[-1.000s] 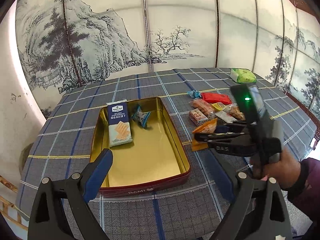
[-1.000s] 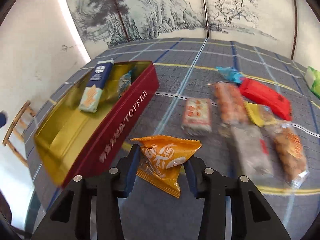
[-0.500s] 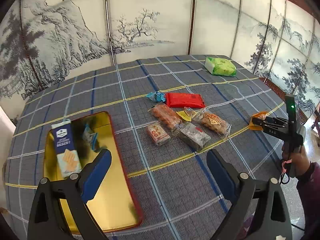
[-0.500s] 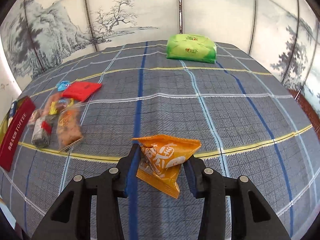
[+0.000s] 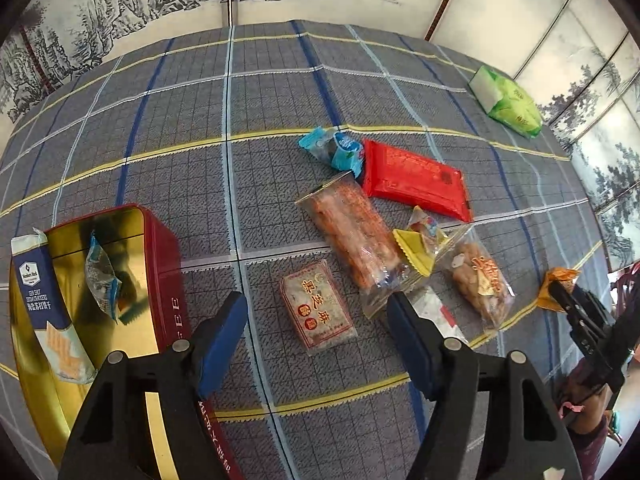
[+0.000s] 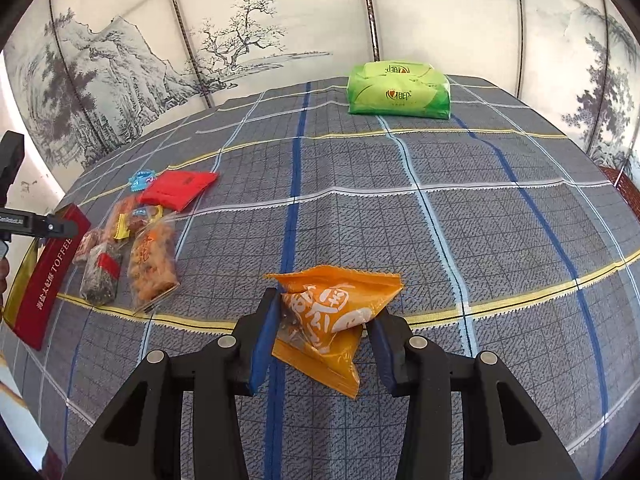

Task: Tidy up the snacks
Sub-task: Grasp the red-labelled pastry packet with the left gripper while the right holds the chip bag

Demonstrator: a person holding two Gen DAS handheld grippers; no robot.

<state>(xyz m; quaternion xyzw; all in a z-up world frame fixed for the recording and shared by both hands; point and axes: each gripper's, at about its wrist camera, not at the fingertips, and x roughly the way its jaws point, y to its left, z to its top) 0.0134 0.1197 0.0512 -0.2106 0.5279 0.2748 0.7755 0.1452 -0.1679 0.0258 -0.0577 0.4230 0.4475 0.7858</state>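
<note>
My left gripper [image 5: 316, 322] is open and empty, low over a small red sesame snack pack [image 5: 318, 312], just right of the red toffee tin [image 5: 160, 256]. The tin holds a blue cracker pack [image 5: 44, 300] and a small clear candy bag [image 5: 102, 276]. My right gripper [image 6: 320, 332] is shut on an orange snack bag [image 6: 336, 312], held above the table's right side; it also shows in the left wrist view [image 5: 554, 286]. Several loose snacks lie in a cluster, among them a red flat pack [image 5: 416, 180] and a long clear cracker bag [image 5: 356, 236].
A green tissue pack [image 6: 398, 90] sits at the far right of the checked tablecloth [image 6: 360, 184]. Painted screens stand behind the table. In the right wrist view the tin [image 6: 48, 272] and snack cluster [image 6: 152, 260] lie far left. The table edge is near on the right.
My left gripper has moved right from the tin and dropped low over the snack cluster. My right gripper carried the orange bag away from the tin to the table's right side.
</note>
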